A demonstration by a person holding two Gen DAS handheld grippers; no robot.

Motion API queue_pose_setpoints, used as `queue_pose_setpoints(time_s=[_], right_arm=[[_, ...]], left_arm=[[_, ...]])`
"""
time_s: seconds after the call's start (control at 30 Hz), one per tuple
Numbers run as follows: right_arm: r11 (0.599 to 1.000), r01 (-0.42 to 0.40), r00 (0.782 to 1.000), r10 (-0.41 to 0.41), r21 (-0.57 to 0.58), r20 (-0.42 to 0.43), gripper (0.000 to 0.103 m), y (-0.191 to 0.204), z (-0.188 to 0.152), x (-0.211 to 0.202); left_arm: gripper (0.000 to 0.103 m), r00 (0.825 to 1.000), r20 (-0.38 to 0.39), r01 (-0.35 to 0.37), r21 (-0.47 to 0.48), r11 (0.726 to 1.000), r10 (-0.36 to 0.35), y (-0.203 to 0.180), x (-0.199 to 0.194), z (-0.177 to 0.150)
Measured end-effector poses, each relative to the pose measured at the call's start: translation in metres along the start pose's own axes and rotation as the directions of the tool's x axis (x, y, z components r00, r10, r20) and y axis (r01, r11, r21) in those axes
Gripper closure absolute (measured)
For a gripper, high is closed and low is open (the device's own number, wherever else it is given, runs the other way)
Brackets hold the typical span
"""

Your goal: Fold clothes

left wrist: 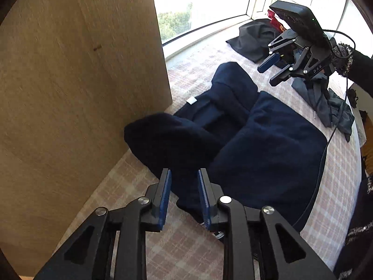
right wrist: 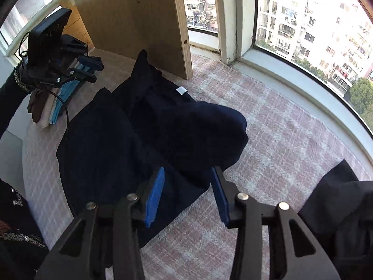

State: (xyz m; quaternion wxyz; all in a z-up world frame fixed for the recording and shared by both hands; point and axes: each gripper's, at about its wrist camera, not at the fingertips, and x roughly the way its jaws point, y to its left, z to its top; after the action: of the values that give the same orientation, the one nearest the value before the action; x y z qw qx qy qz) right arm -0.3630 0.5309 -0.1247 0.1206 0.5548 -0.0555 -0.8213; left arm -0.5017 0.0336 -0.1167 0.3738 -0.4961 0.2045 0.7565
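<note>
The left gripper (left wrist: 184,182) covers the near hem of the navy garment (left wrist: 268,144), so what lies between its pads cannot be told. Its arms are cut by the bottom edge. Beyond the right gripper (left wrist: 274,71), the grey cloth (left wrist: 326,107) and a red item (left wrist: 274,19) are partly hidden behind it. In the right wrist view, the left gripper (right wrist: 92,68) hides the top of the folded stack (right wrist: 50,107). A dark cloth (right wrist: 345,210) at right is cut by the edge.
</note>
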Motion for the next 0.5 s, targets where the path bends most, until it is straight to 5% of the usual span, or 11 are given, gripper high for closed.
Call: queue_pose_setpoints(time_s=[0.3, 0.5], right_arm=[[0.988, 0.027, 1.000, -0.028, -0.154, -0.003, 0.061, 0.020, 0.005, 0.010], [0.976, -0.001, 0.995, -0.021, -0.217, -0.100, 0.061, 0.024, 0.017, 0.039]], left_arm=[[0.070, 0.984, -0.177, 0.051, 0.132, 0.990, -0.027, -0.019, 0.045, -0.001], [0.071, 0.978, -0.207, 0.066, 0.163, 0.984, -0.031, -0.026, 0.057, 0.000]])
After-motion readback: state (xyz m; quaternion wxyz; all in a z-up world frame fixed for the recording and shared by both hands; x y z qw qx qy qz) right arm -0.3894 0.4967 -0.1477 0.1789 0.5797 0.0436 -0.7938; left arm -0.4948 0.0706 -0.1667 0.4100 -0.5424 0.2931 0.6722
